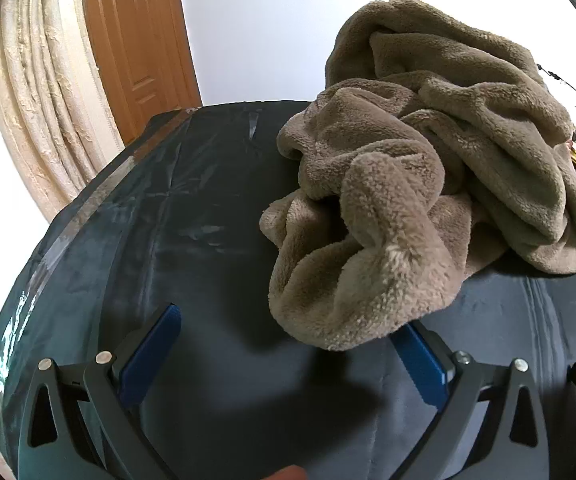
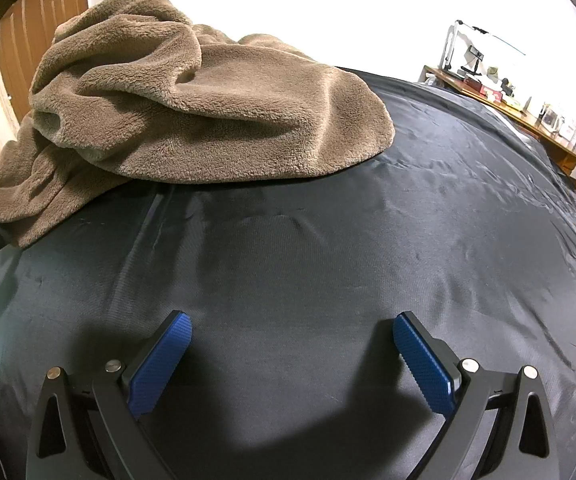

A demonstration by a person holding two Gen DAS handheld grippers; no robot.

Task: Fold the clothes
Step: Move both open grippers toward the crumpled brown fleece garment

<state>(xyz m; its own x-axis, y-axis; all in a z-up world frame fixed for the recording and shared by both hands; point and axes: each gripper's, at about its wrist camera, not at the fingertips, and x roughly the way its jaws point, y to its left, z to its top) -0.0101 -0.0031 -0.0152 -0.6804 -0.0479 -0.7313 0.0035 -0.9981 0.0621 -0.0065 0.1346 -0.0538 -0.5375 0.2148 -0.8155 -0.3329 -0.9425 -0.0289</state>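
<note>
the dark sheet (image 2: 368,240) over the bed is the biggest thing here and everything else can be placed against it: it stretches smooth and mostly bare toward the far wall, with taped edges on its left side. on the sheet's left-centre part lies the brown fleece garment (image 1: 428,168) — a bulky, rumpled heap, bunched high at the back and spilling forward in twisted rolls, with no flat panel, straight edge or stacked layer showing anywhere. as it lies, it is not folded; what kind of garment it is, or where its sleeves or hem are, cannot be made out from the tangle. judged from that, the whole of the folding is left to do: the fleece would need to be spread flat on the sheet and then doubled over. the left gripper (image 1: 288,320) hangs low over the sheet's near edge with its blue pads spread wide, the nearest roll of fleece drooping just over its right finger and holding nothing. the right gripper (image 2: 292,332) hovers over bare sheet to the right of the heap — its jaws also wide apart and empty, well clear of the cloth. beyond the sheet's far right corner stands a wooden desk (image 2: 528,116) with small clutter.
</note>
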